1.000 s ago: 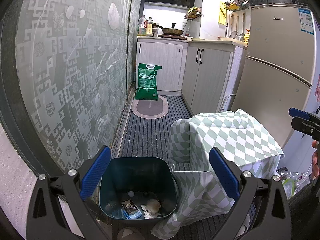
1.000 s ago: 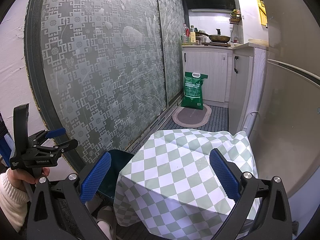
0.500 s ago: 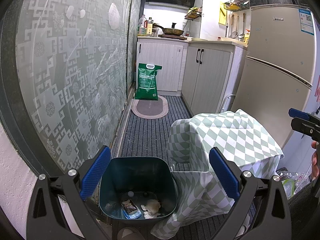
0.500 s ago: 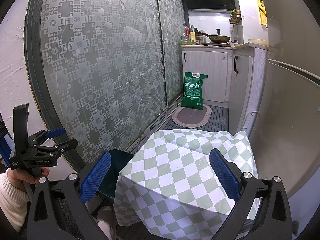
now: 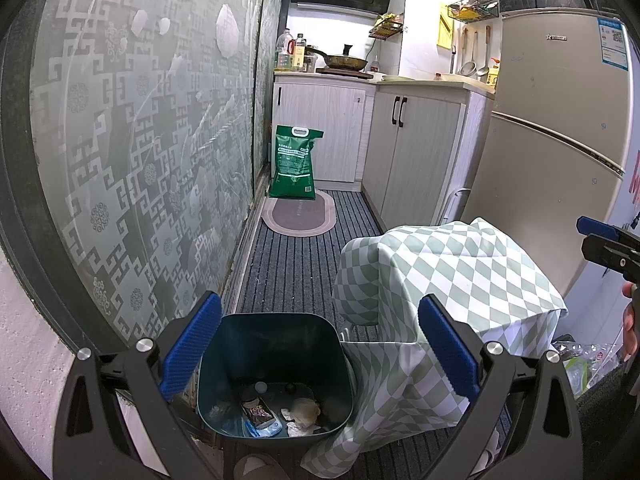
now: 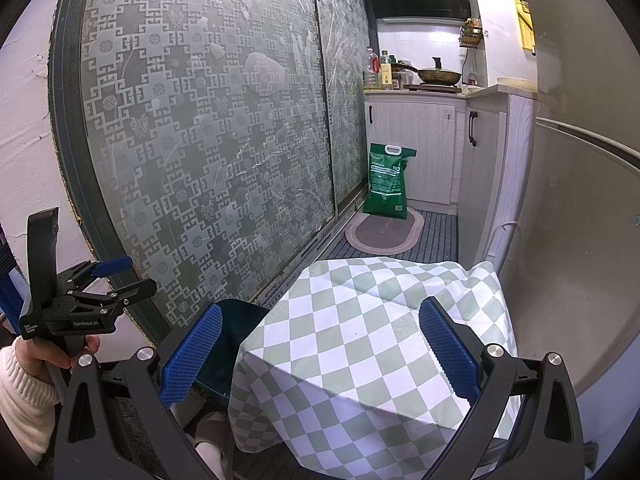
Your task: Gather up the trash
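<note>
Trash bin beside a draped table, both grippers spread and empty.
Wrappers and crumpled paper are seen inside the dark teal bin (image 5: 276,364), framed by the left gripper (image 5: 318,354); the right gripper (image 6: 320,354) is held over the checked cloth (image 6: 372,320); "GenRobot.AI" is printed on the left gripper's body.

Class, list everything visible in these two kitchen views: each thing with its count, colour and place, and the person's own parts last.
Bin: one, dark teal, floor by the glass door.
Trash: several pieces, mixed colours, bin bottom.
Cloth: one, green-white check, draped beside the bin.
Sack: one, green, against the far cabinet.
Mat: one, oval, grey-brown, before the sack.
Fridge: one, beige, right.
Pan: one, dark, on the counter.
Left tongs: black, blue pads, open.
Right tongs: same, open.
Hand: one, white sleeve.
</note>
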`<action>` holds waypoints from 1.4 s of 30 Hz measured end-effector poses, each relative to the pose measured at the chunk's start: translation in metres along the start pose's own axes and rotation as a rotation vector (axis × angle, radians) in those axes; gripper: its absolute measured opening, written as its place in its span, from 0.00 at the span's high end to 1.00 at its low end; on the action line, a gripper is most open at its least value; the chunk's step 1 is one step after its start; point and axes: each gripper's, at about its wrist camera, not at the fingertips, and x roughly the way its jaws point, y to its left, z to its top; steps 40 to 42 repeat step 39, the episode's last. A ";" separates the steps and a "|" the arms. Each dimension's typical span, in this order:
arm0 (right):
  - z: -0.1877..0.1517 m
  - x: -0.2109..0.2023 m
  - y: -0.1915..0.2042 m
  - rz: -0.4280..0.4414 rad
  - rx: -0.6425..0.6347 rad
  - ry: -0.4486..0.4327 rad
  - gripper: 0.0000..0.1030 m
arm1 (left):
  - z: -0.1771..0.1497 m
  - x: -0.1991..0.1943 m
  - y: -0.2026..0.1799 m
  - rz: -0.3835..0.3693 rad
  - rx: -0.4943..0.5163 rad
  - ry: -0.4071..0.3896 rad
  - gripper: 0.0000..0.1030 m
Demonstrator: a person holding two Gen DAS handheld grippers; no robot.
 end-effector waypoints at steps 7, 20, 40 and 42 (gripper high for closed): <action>0.000 0.000 0.000 0.000 0.000 0.000 0.03 | 0.000 0.000 0.000 -0.001 0.000 0.001 0.03; 0.000 0.000 0.000 0.000 0.000 0.000 0.03 | 0.000 0.000 0.000 0.000 0.000 0.001 0.03; 0.000 0.000 0.000 -0.001 0.000 0.000 0.03 | -0.001 -0.001 -0.007 -0.005 0.010 -0.001 0.03; 0.000 0.000 0.000 -0.001 0.000 0.000 0.03 | -0.001 -0.001 -0.007 -0.005 0.010 -0.001 0.03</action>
